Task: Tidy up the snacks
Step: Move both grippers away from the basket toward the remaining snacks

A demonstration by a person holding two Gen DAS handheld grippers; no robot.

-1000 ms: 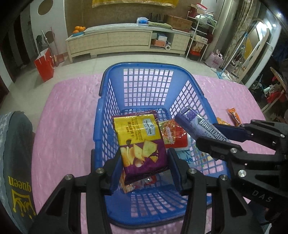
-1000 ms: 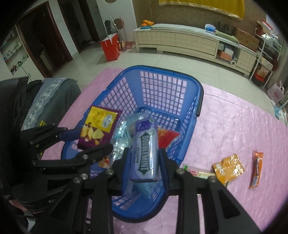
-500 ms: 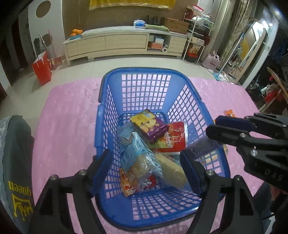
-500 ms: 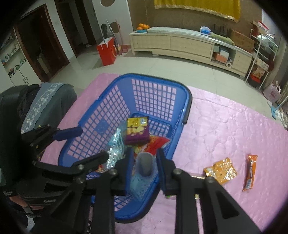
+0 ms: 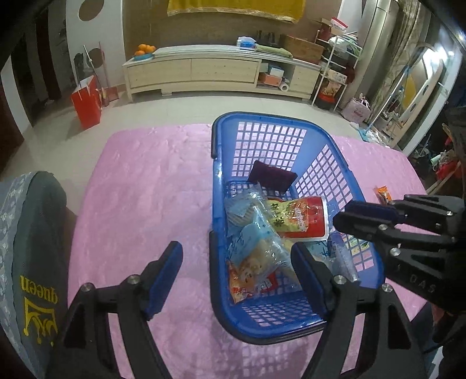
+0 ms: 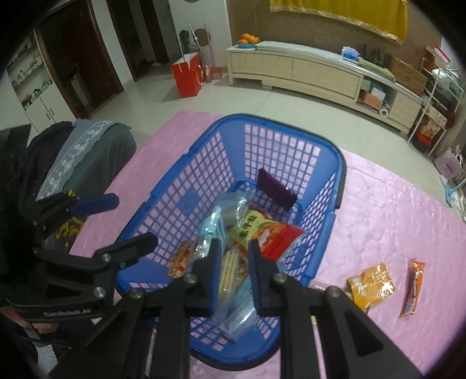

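Both packets we held a second ago now lie in the blue plastic basket (image 6: 335,180); our left gripper (image 5: 236,280) gapes wide and our right gripper (image 6: 234,271) is narrow, both empty. An orange foil packet (image 6: 371,284) and an orange snack bar (image 6: 413,288) remain on the pink tablecloth (image 6: 393,210).

A long pale wooden sideboard (image 5: 221,71) stands against a brown wall, a bowl of oranges (image 5: 143,49) at its left end. A yellow cloth (image 5: 236,7) hangs above. The floor (image 5: 163,109) is light tile; a red paper bag (image 5: 86,100) stands on it. A metal shelf rack (image 5: 335,75) is beside the sideboard.
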